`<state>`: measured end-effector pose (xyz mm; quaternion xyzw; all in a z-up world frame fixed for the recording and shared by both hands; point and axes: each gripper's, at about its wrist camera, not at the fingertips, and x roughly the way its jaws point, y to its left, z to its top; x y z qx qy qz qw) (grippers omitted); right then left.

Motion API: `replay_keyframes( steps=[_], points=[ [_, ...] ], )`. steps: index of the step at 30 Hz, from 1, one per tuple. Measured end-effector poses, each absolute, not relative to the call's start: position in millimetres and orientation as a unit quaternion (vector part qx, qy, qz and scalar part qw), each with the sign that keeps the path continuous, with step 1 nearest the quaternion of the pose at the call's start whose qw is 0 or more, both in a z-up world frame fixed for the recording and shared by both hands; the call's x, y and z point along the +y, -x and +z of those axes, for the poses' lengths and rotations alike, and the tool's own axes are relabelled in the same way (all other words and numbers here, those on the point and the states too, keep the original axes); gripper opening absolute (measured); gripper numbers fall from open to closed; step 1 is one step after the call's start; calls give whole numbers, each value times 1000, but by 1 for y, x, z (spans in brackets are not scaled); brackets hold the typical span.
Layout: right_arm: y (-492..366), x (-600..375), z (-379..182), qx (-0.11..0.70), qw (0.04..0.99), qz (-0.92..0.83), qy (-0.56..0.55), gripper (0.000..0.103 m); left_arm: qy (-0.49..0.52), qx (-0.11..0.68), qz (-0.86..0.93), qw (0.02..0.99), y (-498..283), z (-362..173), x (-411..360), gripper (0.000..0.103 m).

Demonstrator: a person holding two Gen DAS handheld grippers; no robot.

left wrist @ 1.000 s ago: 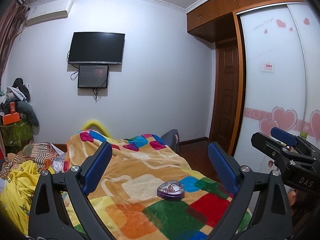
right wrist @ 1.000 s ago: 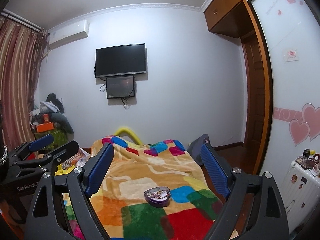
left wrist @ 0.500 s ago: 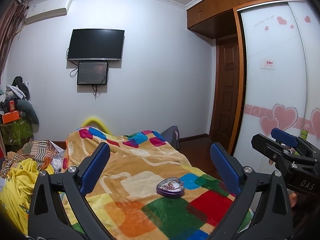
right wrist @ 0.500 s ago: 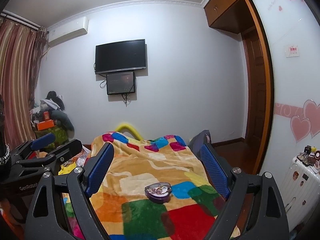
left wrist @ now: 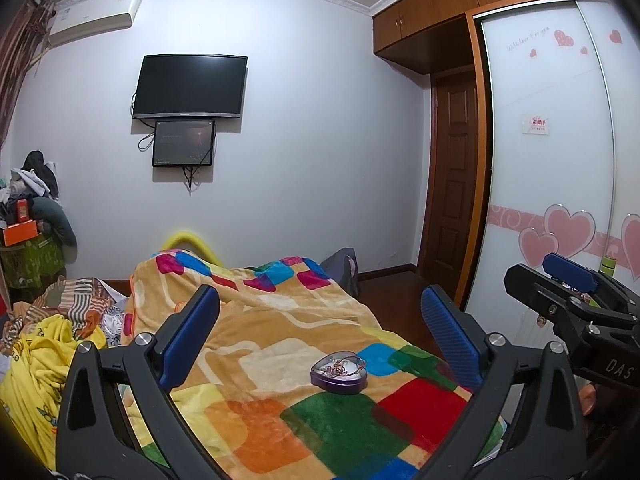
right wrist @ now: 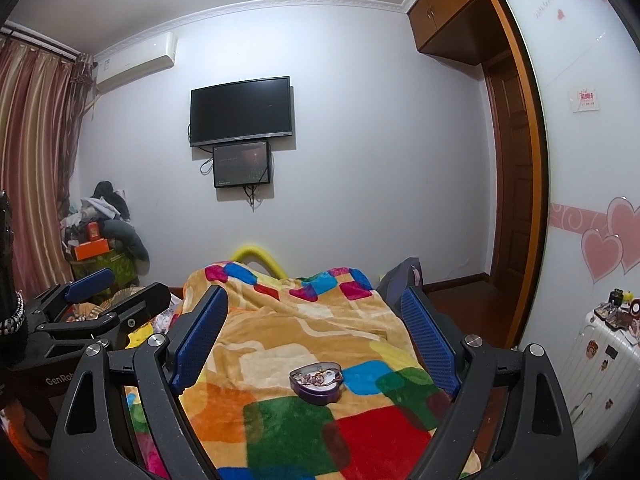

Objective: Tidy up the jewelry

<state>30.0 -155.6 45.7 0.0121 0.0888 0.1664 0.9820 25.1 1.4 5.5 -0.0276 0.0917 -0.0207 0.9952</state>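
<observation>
A purple heart-shaped tin with jewelry inside lies open on the colourful patchwork blanket; it also shows in the right wrist view. My left gripper is open and empty, held above the bed with the tin between and beyond its blue pads. My right gripper is open and empty too, and frames the tin the same way. It shows at the right edge of the left wrist view; the left gripper shows at the left of the right wrist view.
The bed fills the lower middle. Yellow clothes lie at its left. A cluttered stand is by the curtain. A white suitcase with small items stands at the right by the wardrobe. A TV hangs on the far wall.
Both views have tilted up a little, so the tin sits slightly lower in the frames. Both grippers stay open and empty.
</observation>
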Motion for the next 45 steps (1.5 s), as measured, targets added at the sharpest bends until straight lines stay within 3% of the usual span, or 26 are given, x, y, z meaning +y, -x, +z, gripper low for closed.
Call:
replay_keyframes(
  steps=[45],
  points=[
    [-30,-157,44,96,982,163,-13,86,36,102,-39,993,-30,5,-2,101]
  ],
)
